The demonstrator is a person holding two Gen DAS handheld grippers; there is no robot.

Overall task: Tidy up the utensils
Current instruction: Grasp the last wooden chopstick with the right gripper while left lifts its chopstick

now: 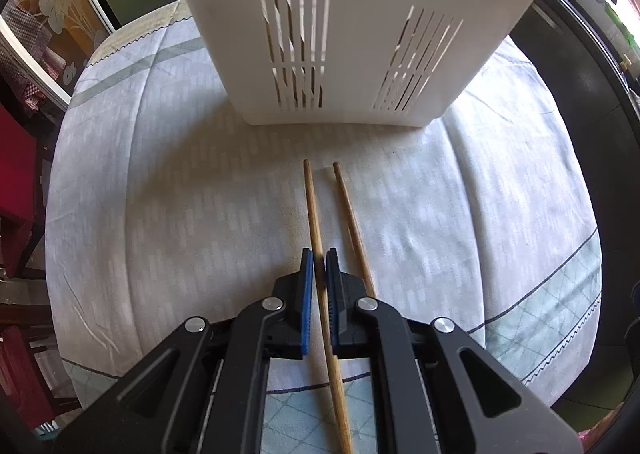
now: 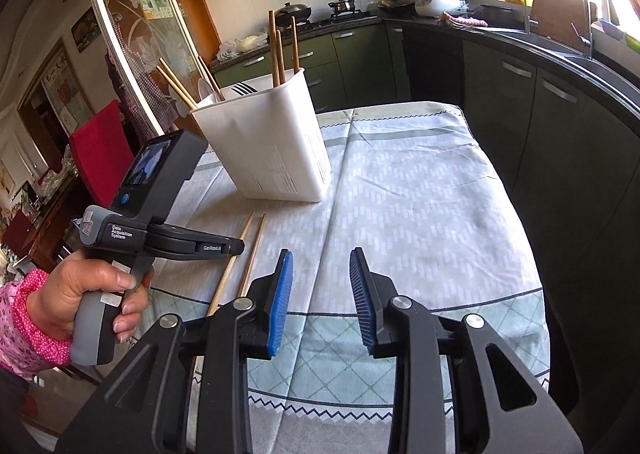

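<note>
Left gripper (image 1: 319, 260): jaws closed on one slim wooden chopstick (image 1: 313, 206) lying on the patterned tablecloth (image 1: 160, 194), its twin (image 1: 352, 214) alongside, presumably bound for the white slotted plastic utensil holder (image 1: 360, 34). Right gripper (image 2: 320, 278): partly open, empty.

On my left gripper (image 2: 236, 246), at the left of the right wrist view, I read "Data Acquisition System" in white on its dark body, and "GenRobot.AI" along its arm. The characters on the wall poster (image 2: 60, 74) at the far left stay unreadable.
</note>
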